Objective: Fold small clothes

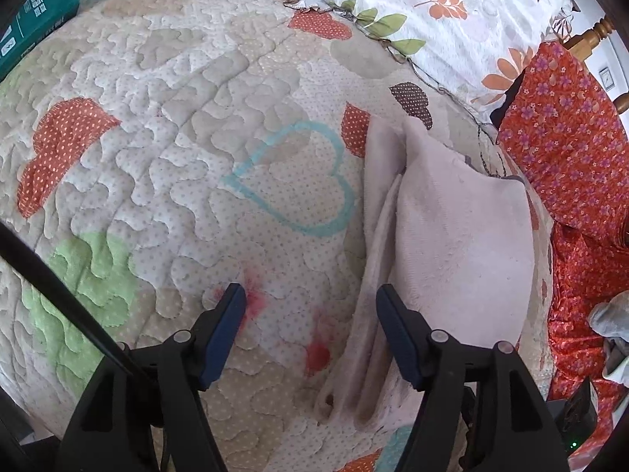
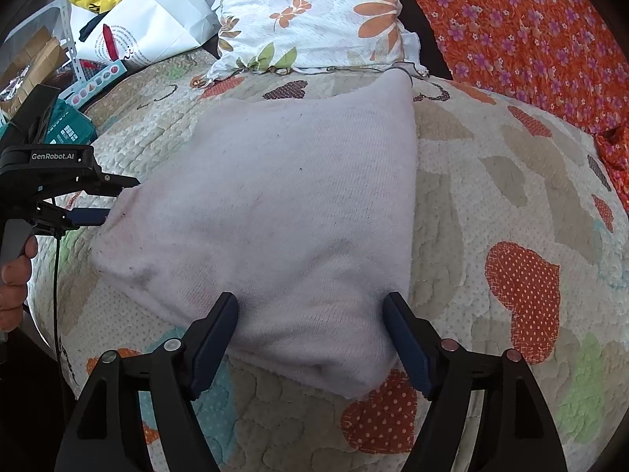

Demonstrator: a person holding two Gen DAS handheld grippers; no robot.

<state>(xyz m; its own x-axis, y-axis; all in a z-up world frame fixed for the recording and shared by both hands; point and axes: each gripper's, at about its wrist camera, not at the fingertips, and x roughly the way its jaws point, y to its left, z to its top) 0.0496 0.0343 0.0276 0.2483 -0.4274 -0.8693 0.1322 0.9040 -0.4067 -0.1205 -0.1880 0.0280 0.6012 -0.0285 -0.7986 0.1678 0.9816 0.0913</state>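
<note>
Pink cloth [image 2: 275, 212] is folded and lies flat on the quilt [image 2: 491, 181], filling the middle of the right wrist view. In the left wrist view the same cloth [image 1: 452, 236] sits at the right of the middle, with its layered edges facing the lower part of the frame.

The quilt is the biggest thing here. It is bumpy and has hearts in orange, green and blue on it. A white flower pillow [image 2: 314, 15] lies at the top of the right wrist view. An orange flower sheet [image 2: 530, 31] fills the upper right corner.

The right gripper [image 2: 310, 314] is spread wide at the bottom of its view, with the near end of the cloth between its fingers. It is not squeezing anything.

The left gripper [image 1: 310, 303] is also spread wide and holds nothing. Its right finger is just beside the cloth's edge. In the right wrist view it [image 2: 106, 200] shows at the left edge, with its tips at the cloth's left corner.
</note>
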